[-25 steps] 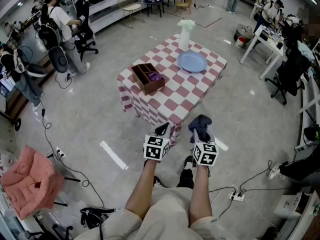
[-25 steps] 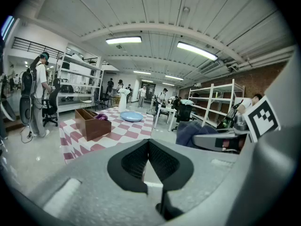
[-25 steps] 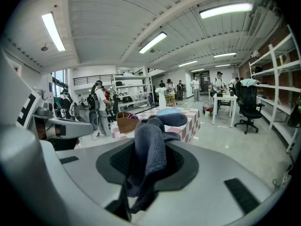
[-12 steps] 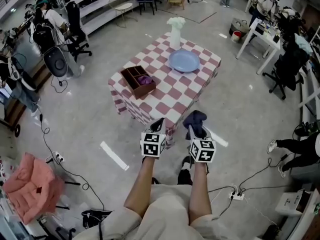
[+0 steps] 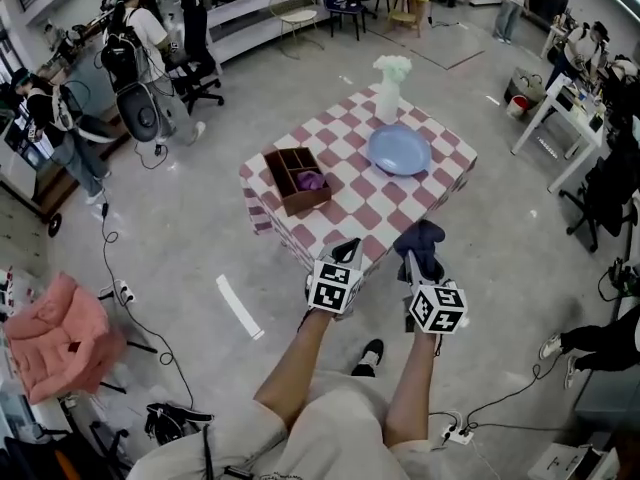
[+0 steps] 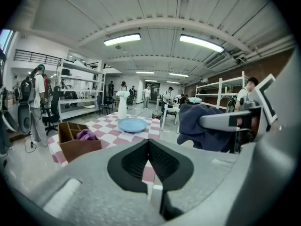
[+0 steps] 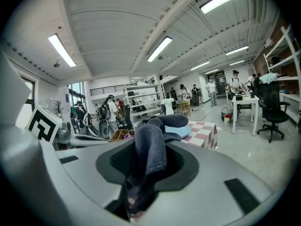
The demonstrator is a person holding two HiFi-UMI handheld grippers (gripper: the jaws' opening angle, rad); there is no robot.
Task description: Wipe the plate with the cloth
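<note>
A light blue plate [image 5: 399,150] lies on the red-and-white checked table [image 5: 350,203], in front of a white vase [image 5: 389,89]. The plate [image 6: 132,125] also shows in the left gripper view, past the jaws. My right gripper [image 5: 417,251] is shut on a dark blue cloth [image 5: 420,247], held just short of the table's near edge; the cloth [image 7: 151,149] hangs bunched between the jaws. My left gripper [image 5: 345,255] is shut with nothing in it, beside the right one near the table's near corner.
A brown wooden divided box [image 5: 297,179] with a purple item [image 5: 310,180] stands on the table's left side. People, chairs and shelving stand at the back left. A white desk [image 5: 570,128] is at the right. Cables and a pink jacket [image 5: 60,338] lie on the floor.
The view has shifted, so the table and plate sit further right in the frame. Both grippers stay level near the table's near edge, the cloth still held.
</note>
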